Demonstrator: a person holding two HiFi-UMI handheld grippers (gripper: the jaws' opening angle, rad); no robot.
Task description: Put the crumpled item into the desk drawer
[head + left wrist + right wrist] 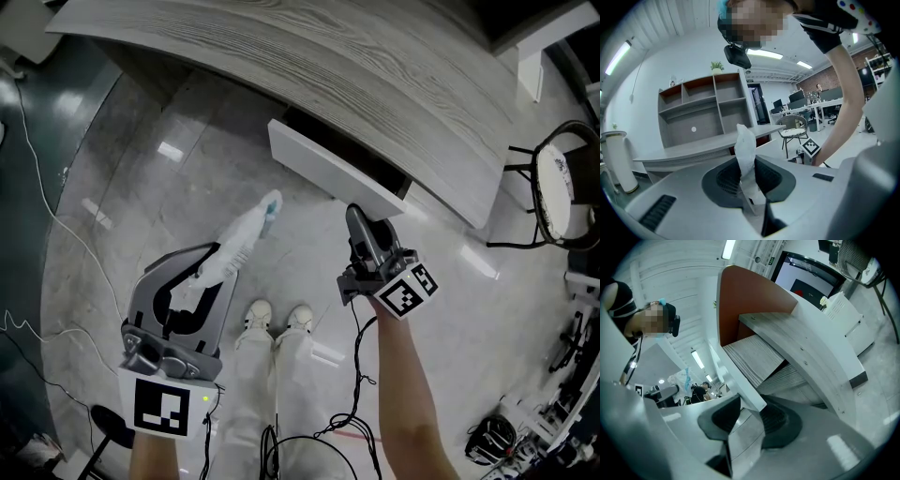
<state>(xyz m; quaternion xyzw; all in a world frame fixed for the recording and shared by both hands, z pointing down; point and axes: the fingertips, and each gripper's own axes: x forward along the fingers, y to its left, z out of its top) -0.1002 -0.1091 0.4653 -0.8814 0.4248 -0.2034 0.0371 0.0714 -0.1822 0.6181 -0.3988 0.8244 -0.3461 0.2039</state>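
Note:
A crumpled white item (pixel 239 246) with a blue tip sticks out of my left gripper (pixel 208 272), which is shut on it low over the floor, left of the drawer. In the left gripper view the item (pixel 746 154) stands upright between the pads of that gripper (pixel 749 187). The grey wood-grain desk (pixel 309 66) runs across the top. Its white drawer front (pixel 323 169) stands pulled out a little, with a dark gap behind it. My right gripper (pixel 358 217) is at the drawer front's lower edge. In the right gripper view the white panel (pixel 736 385) lies between the jaws of this gripper (pixel 749 420), pads against it.
A black-framed chair (pixel 562 187) stands at the right, beyond the desk's end. Cables (pixel 56 225) trail over the grey floor at the left. The person's white shoes (pixel 277 317) are between the grippers. A shelf unit (pixel 703 108) and a white cylinder (pixel 616 159) show in the left gripper view.

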